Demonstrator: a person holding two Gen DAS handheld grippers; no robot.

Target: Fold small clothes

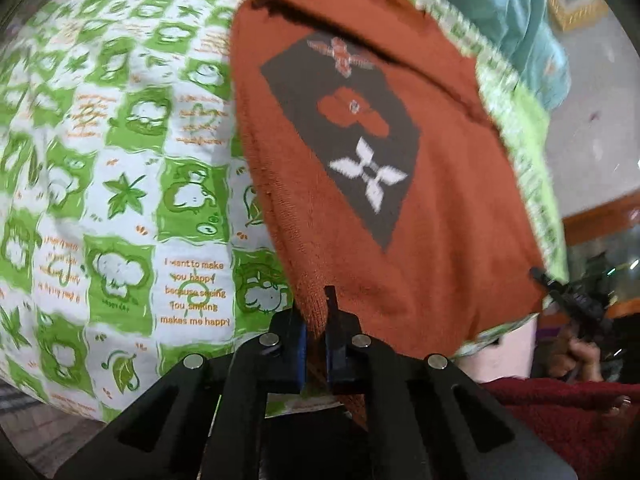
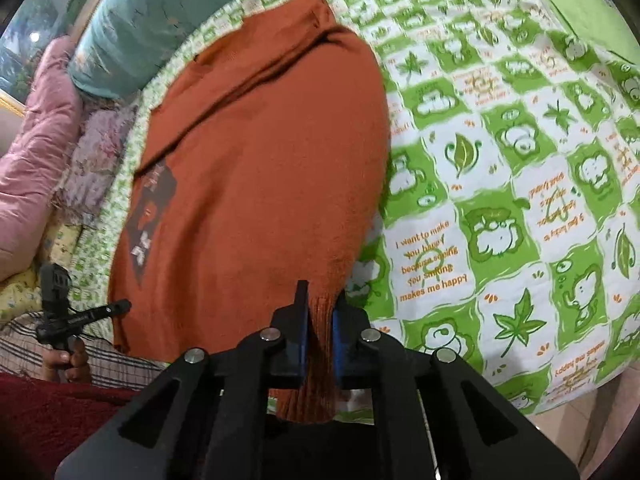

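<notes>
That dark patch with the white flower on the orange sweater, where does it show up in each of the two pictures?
Left wrist view: the dark patch sits near the middle, slanting up the orange sweater, ahead of the left tool.
Right wrist view: the dark patch lies at the sweater's left edge, foreshortened, left of the right tool.
Shared landmark: the "I want to make you happy" square on the green sheet.

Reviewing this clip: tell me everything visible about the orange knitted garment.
The orange knitted garment is rust-coloured and looks woollen, with a ribbed hem. A dark panel on it carries a reddish motif, an orange flower and a white four-petal flower. It lies spread on the green-and-white printed bedsheet, creased toward its far end. The left tool and the right tool each pinch its near ribbed edge, at separate spots.
</notes>
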